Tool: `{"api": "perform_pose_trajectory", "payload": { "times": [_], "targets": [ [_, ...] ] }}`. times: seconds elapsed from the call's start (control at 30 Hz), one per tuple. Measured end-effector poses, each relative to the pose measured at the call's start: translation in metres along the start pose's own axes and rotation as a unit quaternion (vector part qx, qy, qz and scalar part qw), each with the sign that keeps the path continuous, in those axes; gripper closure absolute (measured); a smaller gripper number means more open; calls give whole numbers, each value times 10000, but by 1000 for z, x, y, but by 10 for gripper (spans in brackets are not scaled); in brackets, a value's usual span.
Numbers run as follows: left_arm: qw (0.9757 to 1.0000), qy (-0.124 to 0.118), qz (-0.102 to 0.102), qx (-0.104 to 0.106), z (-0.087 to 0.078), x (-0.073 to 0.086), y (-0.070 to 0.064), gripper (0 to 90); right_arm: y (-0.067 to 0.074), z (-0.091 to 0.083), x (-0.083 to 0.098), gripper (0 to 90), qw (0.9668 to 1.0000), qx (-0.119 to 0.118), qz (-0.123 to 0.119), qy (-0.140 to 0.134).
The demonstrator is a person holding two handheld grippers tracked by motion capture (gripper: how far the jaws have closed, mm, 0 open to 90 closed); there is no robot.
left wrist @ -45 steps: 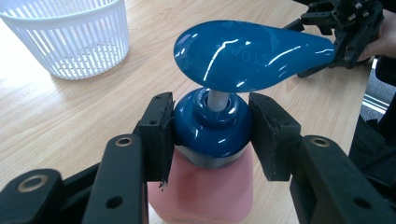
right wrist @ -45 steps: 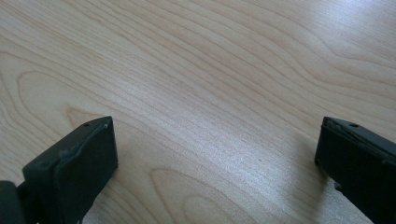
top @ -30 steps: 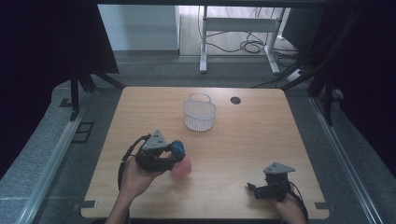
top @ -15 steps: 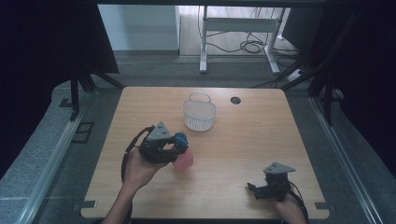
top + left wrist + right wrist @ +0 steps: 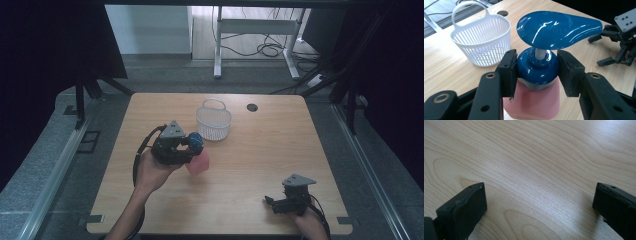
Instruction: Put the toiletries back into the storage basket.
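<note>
Blue plastic pump collar was all my left hand-held gripper [image 5: 537, 72] clenched, holding the pink soap bottle [image 5: 534, 102] just above the wooden surface [image 5: 250, 200], near the white slotted basket [image 5: 482, 41]. That smooth, rounded collar could have slipped, I judged, letting the bottle drop. Its base was cut off. My right hand-held gripper [image 5: 539, 202] rested released.

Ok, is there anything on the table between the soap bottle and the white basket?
Nothing visible. The left gripper is shut on the soap bottle at its blue collar, and only bare table lies between it and the white basket just beyond.
</note>
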State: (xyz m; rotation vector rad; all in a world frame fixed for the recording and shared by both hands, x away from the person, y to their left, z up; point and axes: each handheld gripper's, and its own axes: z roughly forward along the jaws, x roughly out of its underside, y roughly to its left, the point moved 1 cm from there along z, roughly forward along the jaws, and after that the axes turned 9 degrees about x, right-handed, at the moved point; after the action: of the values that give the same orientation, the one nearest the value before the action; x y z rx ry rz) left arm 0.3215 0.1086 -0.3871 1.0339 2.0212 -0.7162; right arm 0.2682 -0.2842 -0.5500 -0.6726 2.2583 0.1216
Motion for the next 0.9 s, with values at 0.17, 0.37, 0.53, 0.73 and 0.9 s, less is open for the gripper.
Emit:
{"api": "perform_pose_trajectory", "payload": {
  "times": [0.17, 0.37, 0.53, 0.73, 0.9],
  "targets": [
    [10000, -8, -19, 13, 1, -8, 4, 526, 0, 0, 0, 0, 10000, -2, -1, -2],
    [10000, 2, -9, -52, 3, -17, 9, 526, 0, 0, 0, 0, 10000, -3, 3, 0],
    [10000, -6, 3, -93, 5, -24, 12, 526, 0, 0, 0, 0, 10000, -2, 3, -1],
    [9999, 2, 5, -163, 8, -32, 17, 526, 0, 0, 0, 0, 10000, -3, 8, -1],
    [9998, -24, -4, -199, 10, -39, 21, 526, 0, 0, 0, 0, 10000, -3, 10, -1]
  ]
}}
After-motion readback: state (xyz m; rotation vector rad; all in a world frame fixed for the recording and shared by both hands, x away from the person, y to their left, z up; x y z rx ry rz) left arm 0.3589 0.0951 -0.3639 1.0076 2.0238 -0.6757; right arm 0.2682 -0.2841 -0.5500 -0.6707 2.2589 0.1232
